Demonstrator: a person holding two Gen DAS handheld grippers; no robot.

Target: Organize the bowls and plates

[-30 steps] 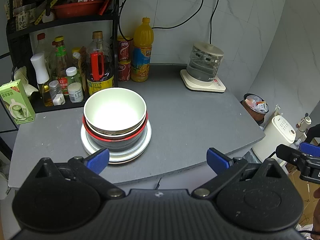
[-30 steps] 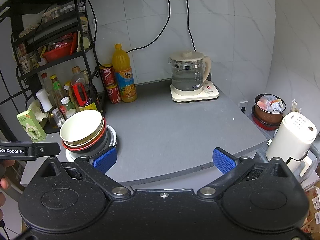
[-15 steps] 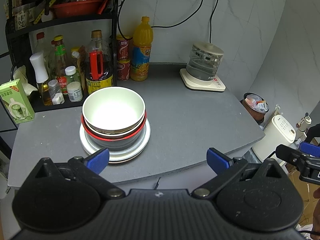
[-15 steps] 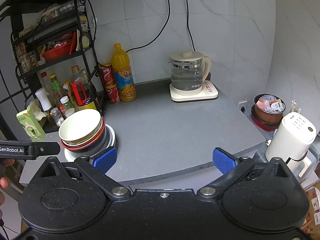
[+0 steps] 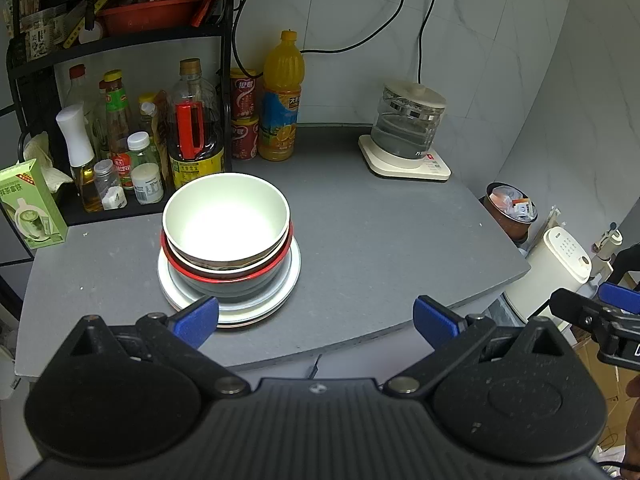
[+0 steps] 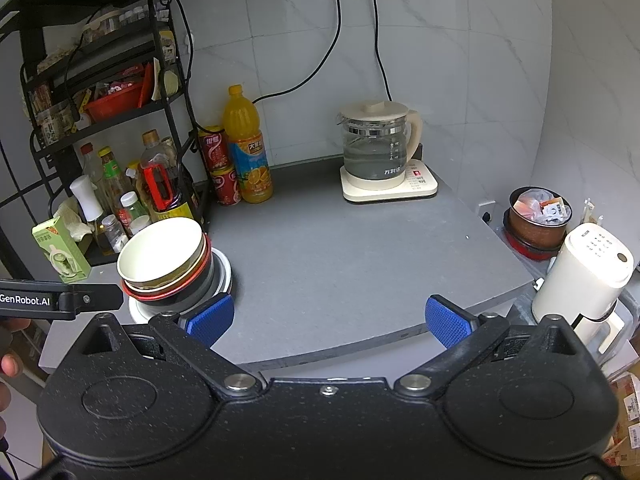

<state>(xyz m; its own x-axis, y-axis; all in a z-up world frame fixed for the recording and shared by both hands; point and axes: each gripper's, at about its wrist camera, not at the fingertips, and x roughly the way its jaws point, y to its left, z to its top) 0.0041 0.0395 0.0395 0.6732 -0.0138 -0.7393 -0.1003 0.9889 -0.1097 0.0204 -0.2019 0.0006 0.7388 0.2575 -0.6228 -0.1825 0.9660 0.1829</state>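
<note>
white bowl (image 5: 226,214), top of a nested stack on a plate (image 5: 290,276), grey counter (image 5: 380,248). left wrist view: my left gripper (image 5: 316,318) is splayed wide, empty; the stack sits just beyond my left fingertip (image 5: 198,316), left of the gap's centre, near edge of the counter. bottles on a rack (image 5: 120,44) far left, kettle (image 5: 408,124) far right.

right wrist view: my right gripper (image 6: 328,318) is released, holding nothing; the same stack, bowl (image 6: 160,250) uppermost, lies far off to the left, past my left fingertip (image 6: 210,316). my judgement: the left gripper is the nearer one, and needs a small shift left to centre the bowl rim between its fingers.
</note>
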